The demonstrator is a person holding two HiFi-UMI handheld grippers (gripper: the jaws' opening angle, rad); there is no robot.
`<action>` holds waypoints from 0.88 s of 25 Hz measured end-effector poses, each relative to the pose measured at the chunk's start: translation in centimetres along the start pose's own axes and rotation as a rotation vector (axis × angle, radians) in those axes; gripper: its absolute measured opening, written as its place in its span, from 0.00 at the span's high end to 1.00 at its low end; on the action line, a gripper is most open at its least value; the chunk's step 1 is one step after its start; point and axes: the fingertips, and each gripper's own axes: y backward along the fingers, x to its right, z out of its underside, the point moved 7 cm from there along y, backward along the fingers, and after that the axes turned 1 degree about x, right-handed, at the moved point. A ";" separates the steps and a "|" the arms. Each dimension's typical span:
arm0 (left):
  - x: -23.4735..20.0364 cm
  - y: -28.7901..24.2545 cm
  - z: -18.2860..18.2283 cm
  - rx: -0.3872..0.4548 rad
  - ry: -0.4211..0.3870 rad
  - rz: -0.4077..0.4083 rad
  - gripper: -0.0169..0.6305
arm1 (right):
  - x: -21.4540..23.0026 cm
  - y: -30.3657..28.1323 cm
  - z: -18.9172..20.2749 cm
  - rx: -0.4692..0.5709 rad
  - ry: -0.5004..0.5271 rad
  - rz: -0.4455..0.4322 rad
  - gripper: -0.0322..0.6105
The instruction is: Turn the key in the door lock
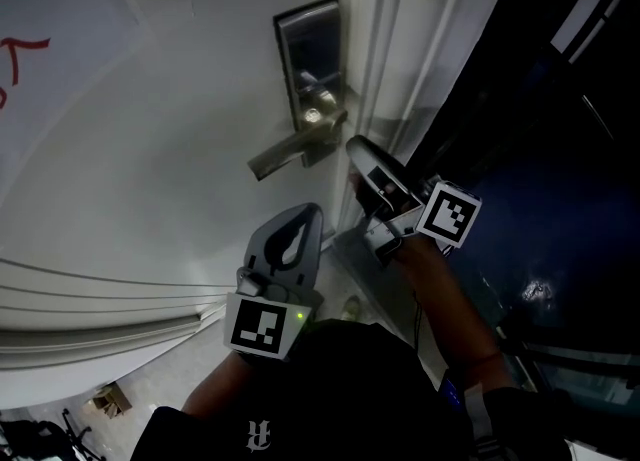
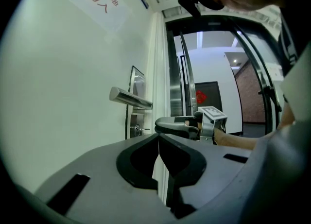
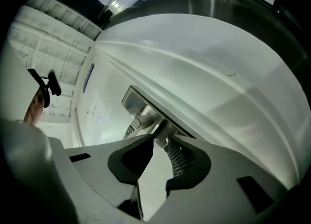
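Our right claw holds its jaws a narrow gap apart, with nothing clamped between them. It points at the edge of the door, and the lever handle is just ahead of its tips. The key sits in the cylinder under that handle, just beyond the right claw's tips and, as far as we can see, not touched by them. Our left claw is closed on nothing and hangs well behind the right one, away from the door.

We judge the key to be small, light, rigid metal, smooth enough to slip between the pads. We would pinch its flat head across both faces. We would then twist about the shaft without prying sideways, since the lock may turn stiffly.
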 end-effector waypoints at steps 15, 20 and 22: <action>-0.4 0.4 -0.2 0.011 0.001 -0.019 0.96 | -4.2 -0.7 0.6 -0.190 0.918 0.125 0.84; -0.6 0.4 -0.3 0.013 -0.001 -0.025 0.96 | -4.7 -1.2 2.4 -0.315 1.342 0.174 0.84; -0.7 0.4 -0.3 0.016 -0.001 -0.028 0.96 | -4.5 -1.4 2.8 -0.337 1.484 0.199 0.84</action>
